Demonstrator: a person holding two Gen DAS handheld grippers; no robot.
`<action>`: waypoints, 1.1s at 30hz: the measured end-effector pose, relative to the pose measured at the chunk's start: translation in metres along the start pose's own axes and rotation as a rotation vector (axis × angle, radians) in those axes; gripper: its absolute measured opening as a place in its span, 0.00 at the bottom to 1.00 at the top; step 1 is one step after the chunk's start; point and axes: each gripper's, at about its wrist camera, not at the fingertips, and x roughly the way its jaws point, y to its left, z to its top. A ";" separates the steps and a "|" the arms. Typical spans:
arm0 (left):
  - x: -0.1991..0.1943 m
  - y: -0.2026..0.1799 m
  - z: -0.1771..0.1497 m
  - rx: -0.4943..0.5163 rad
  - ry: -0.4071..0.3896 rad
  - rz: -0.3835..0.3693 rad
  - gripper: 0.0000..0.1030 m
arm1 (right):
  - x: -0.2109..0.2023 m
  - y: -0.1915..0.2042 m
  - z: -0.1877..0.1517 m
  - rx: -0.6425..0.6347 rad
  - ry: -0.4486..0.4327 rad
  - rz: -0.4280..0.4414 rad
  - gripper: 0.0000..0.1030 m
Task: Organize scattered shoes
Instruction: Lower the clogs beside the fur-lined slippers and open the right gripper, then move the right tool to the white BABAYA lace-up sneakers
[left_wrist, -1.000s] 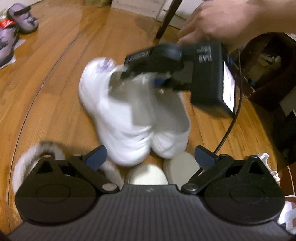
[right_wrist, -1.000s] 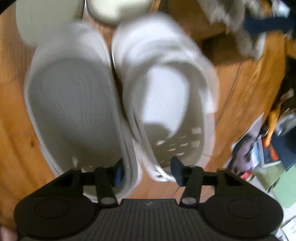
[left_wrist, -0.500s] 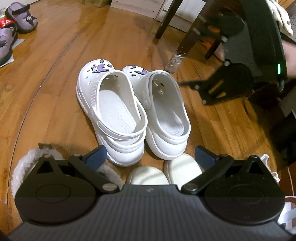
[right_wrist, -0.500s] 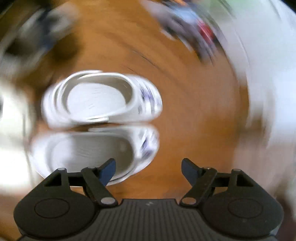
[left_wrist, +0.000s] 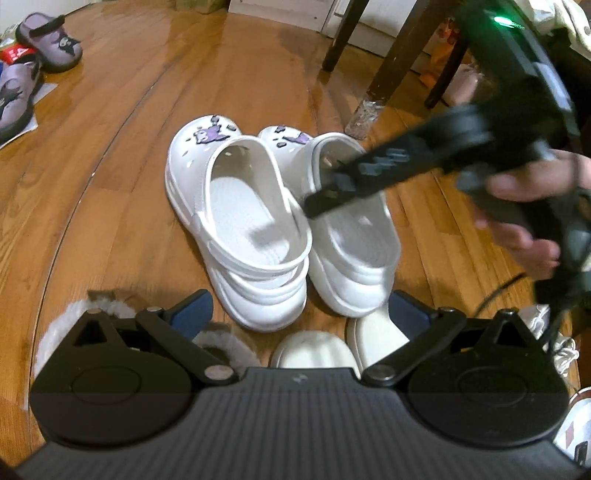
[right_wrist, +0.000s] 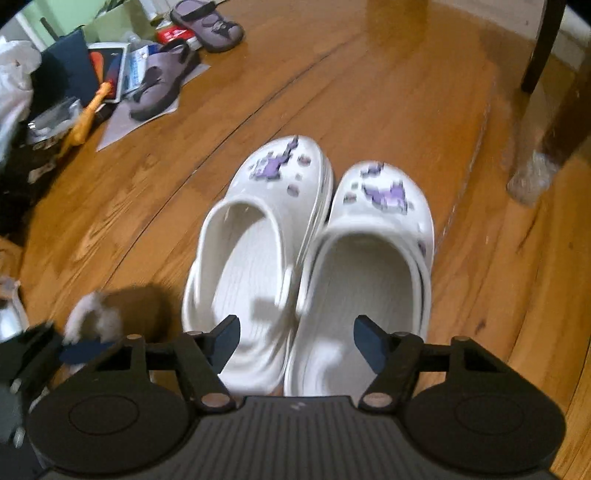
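I have the white foam clogs with purple charms (right_wrist: 310, 266) paired side by side on the wood floor (right_wrist: 388, 92) — the grey-purple strap sandals (right_wrist: 184, 55) far left lie apart and unsorted — with my right gripper (right_wrist: 295, 341) empty, jaws closing over the clogs, and my left gripper (left_wrist: 299, 314) released.

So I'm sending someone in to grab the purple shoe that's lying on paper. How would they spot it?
Start at the clutter along the far left edge of the wooden floor. The purple shoe lies on a paper sheet there, beside an orange tool. Its twin sits farther back, not on that sheet.
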 end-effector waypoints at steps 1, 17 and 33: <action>0.001 0.001 0.000 -0.001 -0.003 0.008 1.00 | 0.014 -0.003 -0.001 -0.004 0.001 -0.014 0.67; -0.015 0.070 -0.012 -0.263 -0.049 0.042 1.00 | 0.091 -0.029 0.033 0.282 -0.027 -0.067 0.21; -0.012 0.052 -0.016 -0.202 -0.004 0.015 1.00 | -0.008 -0.061 -0.023 0.262 0.123 0.096 0.70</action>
